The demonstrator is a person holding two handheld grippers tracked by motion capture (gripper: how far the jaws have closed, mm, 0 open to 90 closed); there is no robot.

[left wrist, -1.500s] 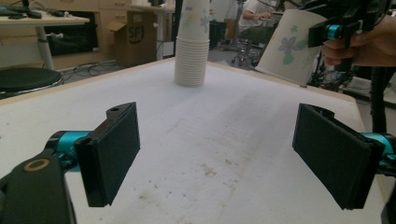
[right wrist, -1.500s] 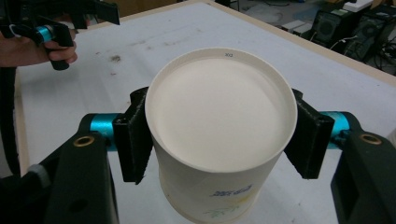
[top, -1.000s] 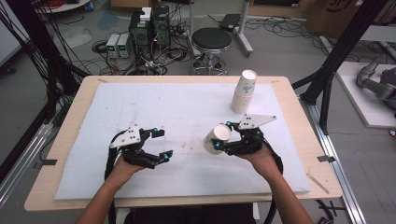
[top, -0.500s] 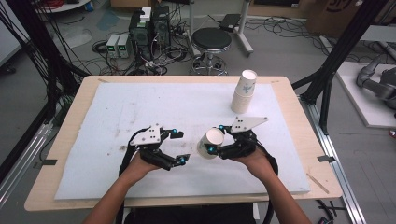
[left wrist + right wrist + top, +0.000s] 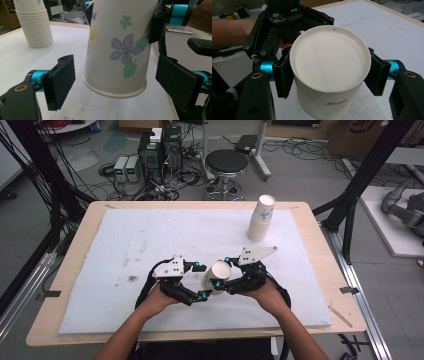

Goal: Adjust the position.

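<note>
A paper cup (image 5: pixel 329 70) is clamped between the pads of the right gripper (image 5: pixel 220 282), off the mat (image 5: pixel 125 240). The left gripper (image 5: pixel 200 282) is spread wide, its pads (image 5: pixel 60 77) flanking the cup's base without contact. A cup stack (image 5: pixel 262 219) stands well beyond, nothing between.

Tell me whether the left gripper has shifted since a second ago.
Yes. In the high view the left gripper has moved rightward along the white mat, away from its left edge and up to the paper cup in the right gripper.
</note>
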